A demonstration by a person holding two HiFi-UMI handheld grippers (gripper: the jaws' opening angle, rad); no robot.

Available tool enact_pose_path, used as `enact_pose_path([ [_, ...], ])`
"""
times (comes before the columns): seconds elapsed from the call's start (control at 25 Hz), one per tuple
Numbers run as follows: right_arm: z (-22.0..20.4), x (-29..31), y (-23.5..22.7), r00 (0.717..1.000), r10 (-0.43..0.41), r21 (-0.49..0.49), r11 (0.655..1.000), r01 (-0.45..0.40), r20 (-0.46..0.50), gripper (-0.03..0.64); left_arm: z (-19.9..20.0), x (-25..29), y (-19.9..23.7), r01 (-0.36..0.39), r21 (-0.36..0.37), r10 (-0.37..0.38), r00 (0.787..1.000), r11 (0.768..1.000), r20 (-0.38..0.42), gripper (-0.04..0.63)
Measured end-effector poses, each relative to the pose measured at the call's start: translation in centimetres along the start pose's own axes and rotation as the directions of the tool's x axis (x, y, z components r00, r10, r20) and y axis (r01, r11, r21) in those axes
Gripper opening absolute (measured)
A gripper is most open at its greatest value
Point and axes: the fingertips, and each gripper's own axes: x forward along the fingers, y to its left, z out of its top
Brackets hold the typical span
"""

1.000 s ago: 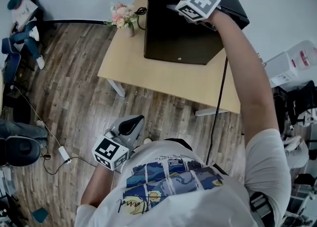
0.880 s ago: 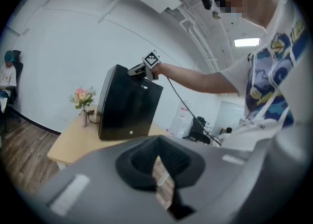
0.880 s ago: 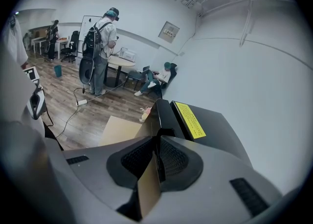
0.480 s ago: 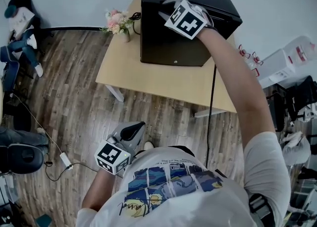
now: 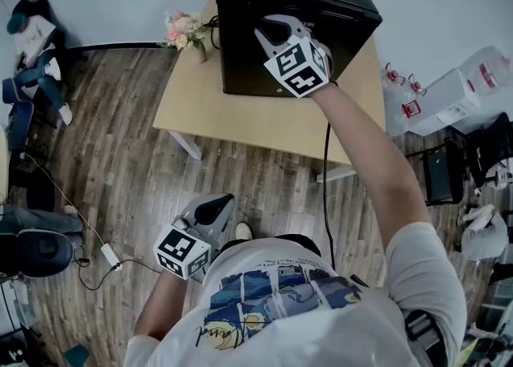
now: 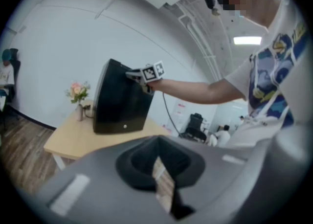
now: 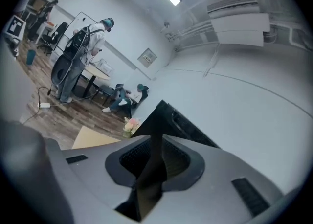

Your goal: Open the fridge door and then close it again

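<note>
1. Right gripper view: my right hand-held gripper [image 7: 155,145] has its jaws together on nothing. Its tips sit at the upper front edge of the fridge [image 7: 183,124], placed there, I judge, to work the door.
2. Head view: the fridge stands on the surface [image 5: 240,129] beside the flowers [image 5: 183,27]; its door looks shut.
3. Left gripper view: my left hand-held gripper [image 6: 157,164] has its jaws together and empty. It is held low because, I judge, one arm suffices.

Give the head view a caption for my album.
Right gripper at the front of the black fridge; left gripper hangs low.
</note>
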Motion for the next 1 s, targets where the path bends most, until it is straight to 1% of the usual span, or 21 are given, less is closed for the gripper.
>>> enact_pose_path([
  [0.04,-1.1,-0.9,0.9,1.0,0.012,0.029,1.0,-0.011,-0.003,0.063,-0.2,0.0,-0.2,-0.005,-0.001,0.005,1.0,1.0,-0.004,0.009],
  [0.12,-3.6,-2.9,3.0,0.998,0.052,0.091,0.995,-0.051,-0.019,0.048,-0.4,0.2,-0.8,-0.01,0.002,0.01,1.0,1.0,-0.01,0.009],
  [0.24,-7.5,-6.2,6.3,0.994,0.108,0.217,0.971,-0.098,-0.033,0.029,0.0,0.8,-1.8,-0.012,0.022,0.012,1.0,1.0,-0.005,0.009],
  [0.32,-9.8,-9.0,8.5,0.991,0.13,0.331,0.937,-0.113,-0.031,0.028,0.2,1.5,-2.7,-0.014,0.029,0.014,1.0,0.999,0.002,0.009],
  [0.4,-12.0,-12.1,10.9,0.988,0.155,0.445,0.887,-0.126,-0.028,0.025,0.6,2.3,-3.9,-0.02,0.028,0.02,1.0,0.999,0.014,0.009],
  [0.48,-13.9,-15.5,13.3,0.984,0.179,0.519,0.843,-0.141,-0.024,0.025,1.1,3.3,-5.2,-0.033,0.032,0.032,0.999,0.999,0.029,0.009],
  [0.6,-16.0,-20.5,16.7,0.976,0.217,0.585,0.793,-0.167,-0.016,0.025,1.3,4.4,-7.2,-0.046,0.035,0.044,0.998,0.998,0.041,0.008],
  [0.68,-17.0,-23.6,18.5,0.971,0.238,0.615,0.768,-0.18,-0.012,0.023,0.8,5.0,-8.5,-0.049,0.034,0.047,0.998,0.998,0.035,0.009],
  [0.84,-18.3,-29.8,19.7,0.966,0.258,0.636,0.745,-0.203,0.005,0.023,0.5,6.7,-11.9,-0.046,0.044,0.045,0.999,0.998,0.026,0.008],
  [1.0,-18.6,-34.9,20.1,0.968,0.248,0.674,0.708,-0.212,0.043,0.023,0.0,7.5,-15.0,-0.061,0.039,0.06,0.998,0.997,0.033,0.008],
])
